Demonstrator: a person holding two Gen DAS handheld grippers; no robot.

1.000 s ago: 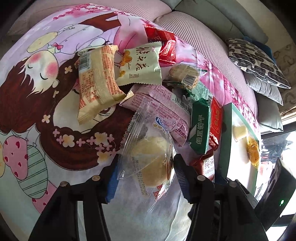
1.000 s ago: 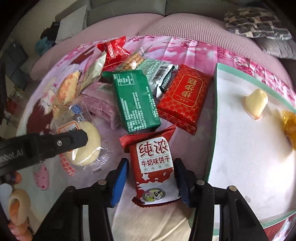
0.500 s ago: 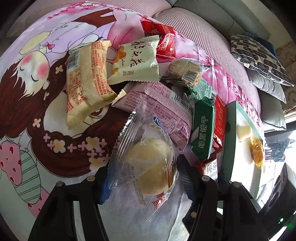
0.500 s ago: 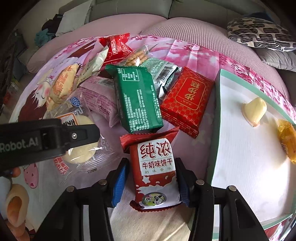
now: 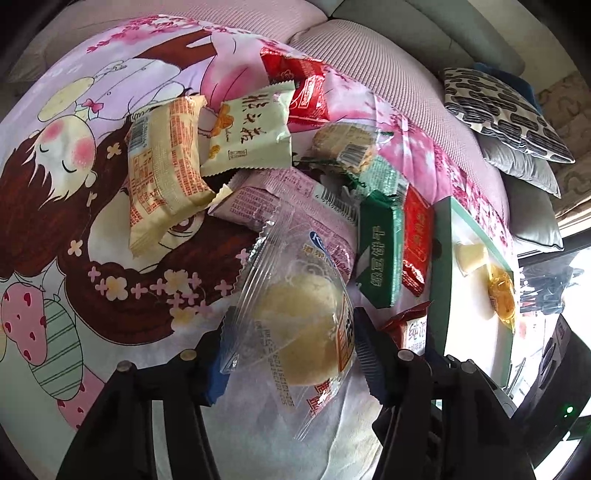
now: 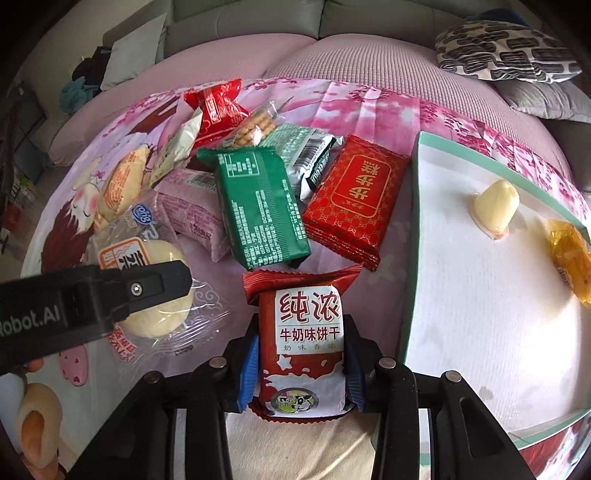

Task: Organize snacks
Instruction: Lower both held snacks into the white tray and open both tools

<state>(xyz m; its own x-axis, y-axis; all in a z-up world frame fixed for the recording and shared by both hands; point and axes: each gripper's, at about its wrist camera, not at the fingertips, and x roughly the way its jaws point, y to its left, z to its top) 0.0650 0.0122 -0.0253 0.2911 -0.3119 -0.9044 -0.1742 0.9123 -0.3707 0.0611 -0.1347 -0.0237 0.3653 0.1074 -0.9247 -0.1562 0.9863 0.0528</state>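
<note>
At the bottom centre of the right view, the right hand-held gripper (image 6: 301,365), jaws just closed, clamps the biscuit pack (image 6: 303,343); lift it straight, then cross to the tray (image 6: 480,314) at right. The left hand-held gripper (image 5: 291,354) grasps the bun (image 5: 295,332) at lower centre. Behind, snacks litter a cartoon sheet (image 5: 74,206) on a sofa (image 6: 258,22).

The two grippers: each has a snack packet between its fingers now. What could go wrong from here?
The left gripper mostly grips the loose clear wrapper of the round bun; it may slip or squash. The right gripper, which has just been closing, holds the milk biscuit packet by its lower end, so it may tilt when lifted.
</note>
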